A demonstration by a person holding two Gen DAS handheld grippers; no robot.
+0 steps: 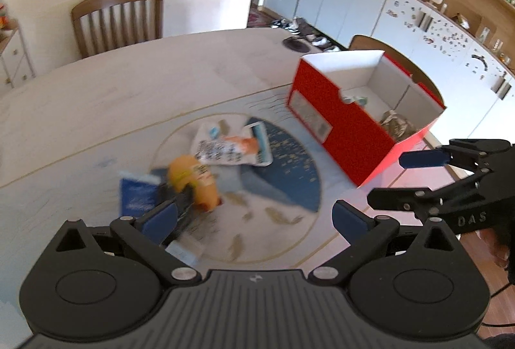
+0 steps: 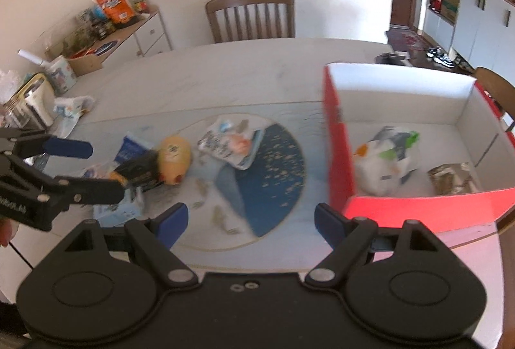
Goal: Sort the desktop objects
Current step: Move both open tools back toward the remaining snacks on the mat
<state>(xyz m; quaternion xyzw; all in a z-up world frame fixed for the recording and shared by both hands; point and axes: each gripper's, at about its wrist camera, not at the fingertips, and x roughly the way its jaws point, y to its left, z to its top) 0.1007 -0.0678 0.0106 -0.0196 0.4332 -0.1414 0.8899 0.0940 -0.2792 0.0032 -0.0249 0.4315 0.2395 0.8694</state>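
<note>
A big red box [image 2: 341,156] made of card sits on the pale bench [image 1: 128,91], white inside, with its top wide open. Inside it lie a soft white bag [image 2: 383,162] with green and orange marks and a crinkly brownish packet [image 2: 450,178]. Beside the box is a round mat [image 2: 264,188], dark blue on one side and pale on the other, with small speckles on it. On the mat lies a flat, shiny snack packet [image 2: 228,146], white with small print and an orange patch. Near it is a smooth, fat, yellow-orange bottle [image 2: 173,159] lying on its side, touching a dark packet [image 2: 141,175]. A blue flat packet [image 1: 135,197] is just beside them. Things look blurry, so small marks are hard to read. The left gripper [image 1: 254,214] has its two blue-tipped fingers spread wide apart, and nothing is between them. The right gripper [image 2: 248,215] is spread wide too and grasps nothing; it hangs over the near edge of the mat, close to the red box. A brown wooden chair [image 2: 251,14] with slats stands behind the bench.
</note>
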